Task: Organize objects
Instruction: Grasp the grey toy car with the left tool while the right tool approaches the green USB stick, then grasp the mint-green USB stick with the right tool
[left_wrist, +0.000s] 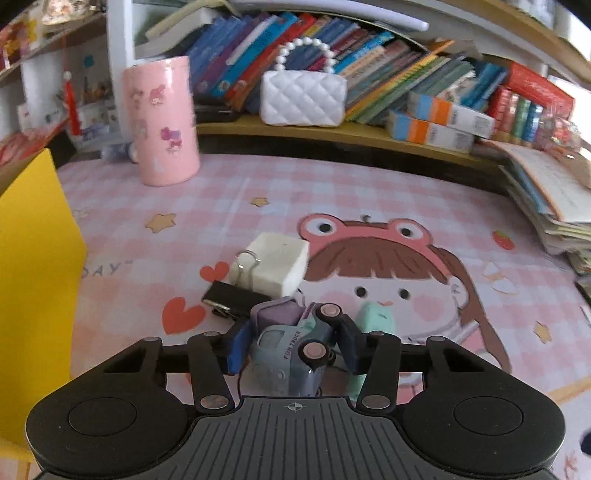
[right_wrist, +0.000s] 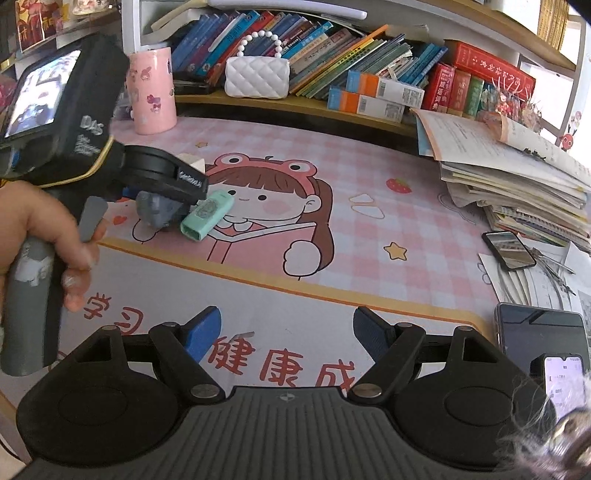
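Pink checked desk mat (left_wrist: 369, 192) printed with a cartoon girl in a frog hat covers the desk below a shelf crammed with leaning books. From the left wrist view, the left gripper (left_wrist: 293, 341) has its blue-padded fingers closed on a small blue-grey toy truck (left_wrist: 291, 347), tipped on its side with two wheels facing up. Just beyond the truck lie a black binder clip (left_wrist: 236, 297) and a white cube-shaped block (left_wrist: 271, 264), touching each other near the mat's middle; a mint-green eraser-like case (left_wrist: 375, 315) lies just beside the truck on its right. A pink cylindrical holder (left_wrist: 160, 120) stands at the mat's far left corner, a white quilted mini purse with a bead handle (left_wrist: 303, 98) sits on the shelf edge, and a yellow box wall (left_wrist: 33, 258) rises at the left edge. From the right wrist view, the right gripper (right_wrist: 286, 332) hangs above the mat's near edge with its fingers spread wide, gripping nothing. Across the mat, the person's left hand (right_wrist: 40, 229) holds the other tool over the truck (right_wrist: 157, 210), the mint-green case (right_wrist: 207, 216) touching it. Phones (right_wrist: 508, 249) and stacked papers lie along the right edge.
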